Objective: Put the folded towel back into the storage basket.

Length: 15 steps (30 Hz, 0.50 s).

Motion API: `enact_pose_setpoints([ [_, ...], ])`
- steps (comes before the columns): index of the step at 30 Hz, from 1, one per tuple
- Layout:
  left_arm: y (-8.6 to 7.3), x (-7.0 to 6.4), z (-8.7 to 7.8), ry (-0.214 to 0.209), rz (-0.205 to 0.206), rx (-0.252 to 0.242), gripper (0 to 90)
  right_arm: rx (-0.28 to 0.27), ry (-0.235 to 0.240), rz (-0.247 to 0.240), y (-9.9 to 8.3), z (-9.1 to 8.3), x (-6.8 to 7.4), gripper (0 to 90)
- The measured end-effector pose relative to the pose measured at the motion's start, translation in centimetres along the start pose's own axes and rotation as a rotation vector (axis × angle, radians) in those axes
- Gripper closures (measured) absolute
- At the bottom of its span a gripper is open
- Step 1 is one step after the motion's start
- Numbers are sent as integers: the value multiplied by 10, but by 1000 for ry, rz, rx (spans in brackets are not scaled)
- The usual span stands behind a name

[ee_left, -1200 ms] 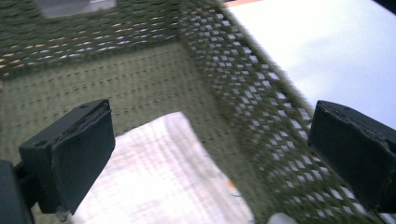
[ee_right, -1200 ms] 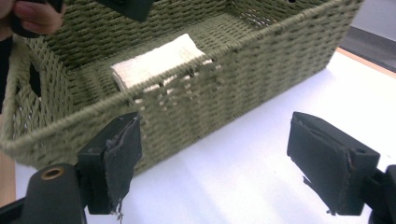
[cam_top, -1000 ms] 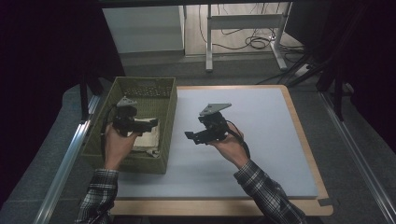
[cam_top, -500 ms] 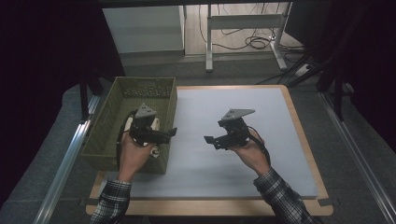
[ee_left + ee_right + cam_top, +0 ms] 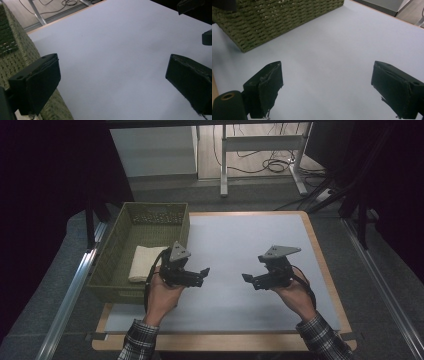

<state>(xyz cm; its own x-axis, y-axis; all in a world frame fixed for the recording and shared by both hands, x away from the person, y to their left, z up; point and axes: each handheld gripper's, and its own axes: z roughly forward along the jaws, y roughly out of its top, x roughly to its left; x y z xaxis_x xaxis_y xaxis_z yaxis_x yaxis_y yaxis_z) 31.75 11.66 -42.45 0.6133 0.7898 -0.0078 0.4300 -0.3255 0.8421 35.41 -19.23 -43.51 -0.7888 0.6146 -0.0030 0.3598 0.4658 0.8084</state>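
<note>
High view: green basket (image 5: 112, 270) holds a folded cloth (image 5: 143, 262).

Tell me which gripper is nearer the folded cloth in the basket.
Left. The left gripper is just right of the basket, close beside the folded cloth. The right gripper is farther right, over the open mat, well away from the cloth.

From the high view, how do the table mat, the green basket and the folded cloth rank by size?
Largest to smallest:
1. Pale table mat
2. Green woven basket
3. Folded cream cloth, lying inside the basket
</note>
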Motion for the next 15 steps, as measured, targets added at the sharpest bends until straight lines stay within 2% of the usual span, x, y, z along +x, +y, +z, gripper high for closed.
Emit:
enact_pose_setpoints([
  [1, 0, 0, 0, 0, 0, 0, 0, 0, 0, 0, 0, 0, 0, 105],
  [2, 1, -6, 0, -27, -9, -12, 1, 2, -2, 0, -5, -4, -1, 104],
  [6, 1, -16, 3, -36, 10, -9, 1, -3, -6, 9, -13, -10, -3, 100],
  [8, -1, -24, 6, -58, 20, -16, 1, -3, -9, 15, -22, -15, -5, 97],
  [11, -5, -29, 9, -68, 29, -22, 6, 2, -12, 22, -28, -19, -7, 95],
  [12, -10, -35, 13, -78, 36, -38, 8, 4, -14, 32, -34, -22, -9, 94],
  [15, -15, -41, 17, -91, 42, -31, 7, 4, -24, 39, -39, -25, -11, 94],
])
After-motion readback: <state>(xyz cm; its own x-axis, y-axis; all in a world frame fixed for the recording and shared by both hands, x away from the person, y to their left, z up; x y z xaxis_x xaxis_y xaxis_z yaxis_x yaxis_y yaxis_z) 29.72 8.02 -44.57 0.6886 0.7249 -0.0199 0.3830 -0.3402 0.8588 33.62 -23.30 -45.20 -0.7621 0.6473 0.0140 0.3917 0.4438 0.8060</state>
